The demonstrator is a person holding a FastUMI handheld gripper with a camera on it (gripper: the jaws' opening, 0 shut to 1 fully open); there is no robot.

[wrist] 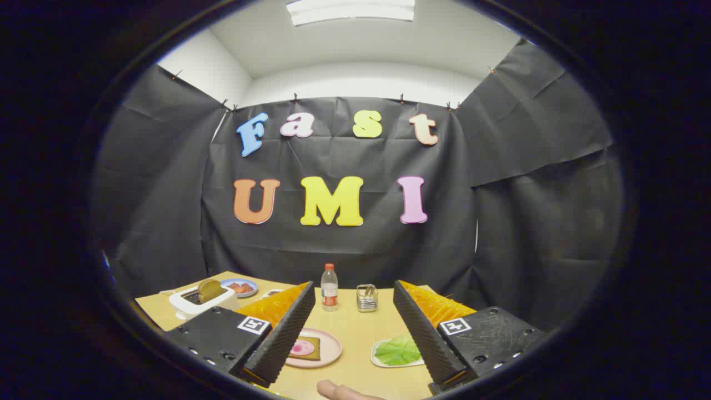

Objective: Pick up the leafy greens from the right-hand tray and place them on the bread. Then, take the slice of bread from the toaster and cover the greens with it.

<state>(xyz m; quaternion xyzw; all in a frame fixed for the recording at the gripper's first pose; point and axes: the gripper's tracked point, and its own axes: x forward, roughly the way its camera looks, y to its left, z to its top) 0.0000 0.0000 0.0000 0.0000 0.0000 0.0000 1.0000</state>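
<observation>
Nothing's done yet: gripper (pixel 354 328) hangs spread wide and empty over the table (pixel 355 328). Greens (pixel 397 351) sit on their tray right of the pink plate (pixel 328 355), whose bread (pixel 306 348) is uncovered, toaster (pixel 200 301) left behind it holding its slice (pixel 210 289)

Staged recording booth inside plain white-walled room, not real kitchen. Black cloth (pixel 166 183) clipped up as walls on three sides; white ceiling with light panel (pixel 351 10) above. Wooden tabletop (pixel 361 339) laid out as mock breakfast set: toaster (pixel 194 303) with bread slice (pixel 210 290) standing in slot, pink plate (pixel 328 347) with topped bread, white tray (pixel 377 355) of greens (pixel 397 351), water bottle (pixel 329 287), small metal holder (pixel 367 298), blue plate (pixel 241 287) of food.
</observation>
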